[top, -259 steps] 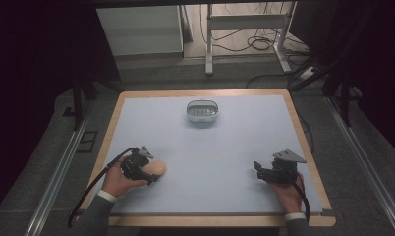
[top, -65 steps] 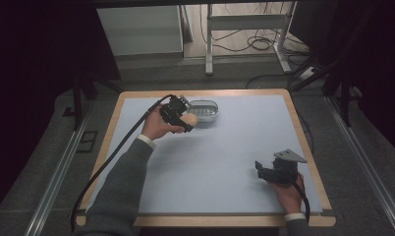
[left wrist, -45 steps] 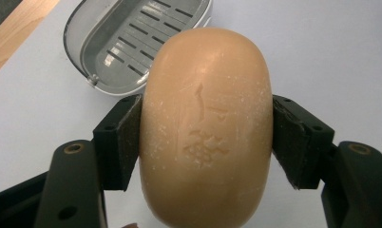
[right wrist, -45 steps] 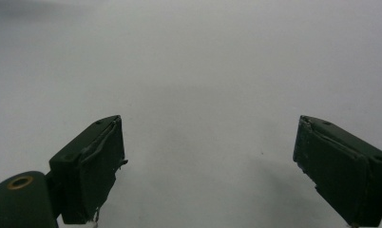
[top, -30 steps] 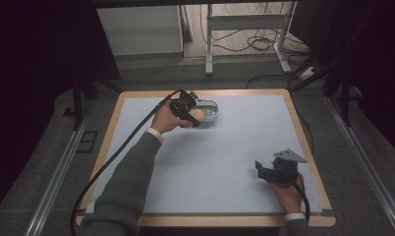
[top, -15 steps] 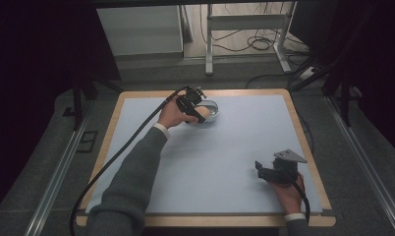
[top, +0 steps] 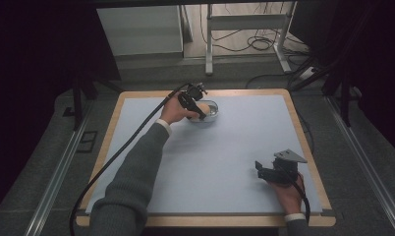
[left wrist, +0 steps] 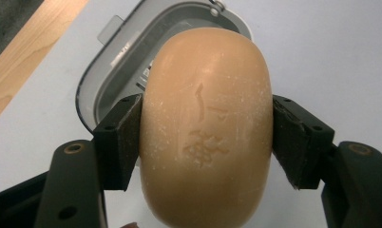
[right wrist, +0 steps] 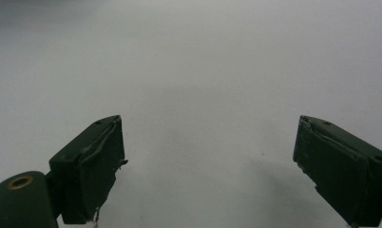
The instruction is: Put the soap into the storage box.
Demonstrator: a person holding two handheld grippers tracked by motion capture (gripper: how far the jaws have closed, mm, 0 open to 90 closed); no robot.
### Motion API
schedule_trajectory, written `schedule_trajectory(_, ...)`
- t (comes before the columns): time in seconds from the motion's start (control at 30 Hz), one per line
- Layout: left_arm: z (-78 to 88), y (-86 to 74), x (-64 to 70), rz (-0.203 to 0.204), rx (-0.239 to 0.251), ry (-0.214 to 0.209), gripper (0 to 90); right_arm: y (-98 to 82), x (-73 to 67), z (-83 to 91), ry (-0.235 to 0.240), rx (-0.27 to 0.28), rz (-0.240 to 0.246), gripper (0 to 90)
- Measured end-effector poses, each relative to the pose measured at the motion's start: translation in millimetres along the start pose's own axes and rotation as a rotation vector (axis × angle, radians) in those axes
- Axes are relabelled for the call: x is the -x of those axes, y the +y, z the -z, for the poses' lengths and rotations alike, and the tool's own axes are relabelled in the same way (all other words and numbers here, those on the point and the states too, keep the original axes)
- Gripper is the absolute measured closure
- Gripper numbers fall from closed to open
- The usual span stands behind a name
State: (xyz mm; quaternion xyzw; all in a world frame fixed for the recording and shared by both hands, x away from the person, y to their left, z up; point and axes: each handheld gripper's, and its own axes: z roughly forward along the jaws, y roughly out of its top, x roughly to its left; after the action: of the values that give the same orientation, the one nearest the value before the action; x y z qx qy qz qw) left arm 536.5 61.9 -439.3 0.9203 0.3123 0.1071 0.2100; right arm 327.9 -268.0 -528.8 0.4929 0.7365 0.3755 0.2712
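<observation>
1. High view: the left gripper point(top: 199, 103) is stretched out to the far middle of the table point(top: 235, 147) and carries a tan bar of soap point(top: 204, 107) over the near-left rim of a small grey soap dish point(top: 211, 111). The dish lies at about 4 o'clock from the soap, and they overlap. The right gripper point(top: 260, 168) rests well apart at the near right corner, so the left hand is plainly the nearer one for the placing.

2. Left gripper view: the left gripper point(left wrist: 205, 137) is clamped on the bar of soap point(left wrist: 205, 128), one black pad on each long flank. The soap's long axis runs 12 to 6 o'clock, along the jaws. The soap dish point(left wrist: 110, 71) peeks out behind it from 9 to 12 o'clock, so its hollow lies up and to the left of the bar. I judge the bar needs to travel towards 11 o'clock, then lower, to settle inside. Whether the soap touches the rim I cannot tell.

3. Right gripper view: the right gripper point(right wrist: 208, 156) stands wide open with nothing between its jaws, over bare table point(right wrist: 203, 71).
</observation>
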Motion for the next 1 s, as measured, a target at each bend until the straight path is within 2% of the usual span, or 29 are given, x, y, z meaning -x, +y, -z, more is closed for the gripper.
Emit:
schedule_trajectory(0.13, -4.2, 4.7, -4.4, 0.008, -0.001, 0.003, 32.5, 0.0, -0.2, 0.1, 0.000, 0.000, -0.001, 10.1)
schedule_trajectory(0.37, -16.0, 10.3, -10.1, -0.003, -0.024, -0.002, 32.5, 0.0, -0.1, -0.1, -0.001, -0.001, 0.002, 10.1)
schedule_trajectory(0.47, -19.7, 12.3, -12.3, -0.006, -0.026, -0.016, 32.4, 0.1, 0.0, -0.1, -0.001, -0.001, 0.002, 10.1)
schedule_trajectory(0.53, -21.9, 13.8, -14.6, 0.005, -0.022, -0.035, 32.4, 0.2, 0.0, -0.3, -0.001, -0.003, 0.001, 10.1)
schedule_trajectory(0.77, -29.3, 14.9, -19.8, 0.022, -0.028, -0.034, 32.0, 0.1, 0.0, -0.3, -0.002, -0.003, 0.003, 10.1)
schedule_trajectory(0.87, -27.4, 14.8, -18.4, 0.023, -0.007, -0.046, 31.3, 0.1, -0.1, -0.5, -0.001, -0.003, 0.004, 10.1)
schedule_trajectory(1.0, -21.3, 14.3, -13.3, 0.009, -0.001, -0.032, 29.3, 0.1, -0.3, -0.6, -0.004, -0.004, 0.009, 10.1)
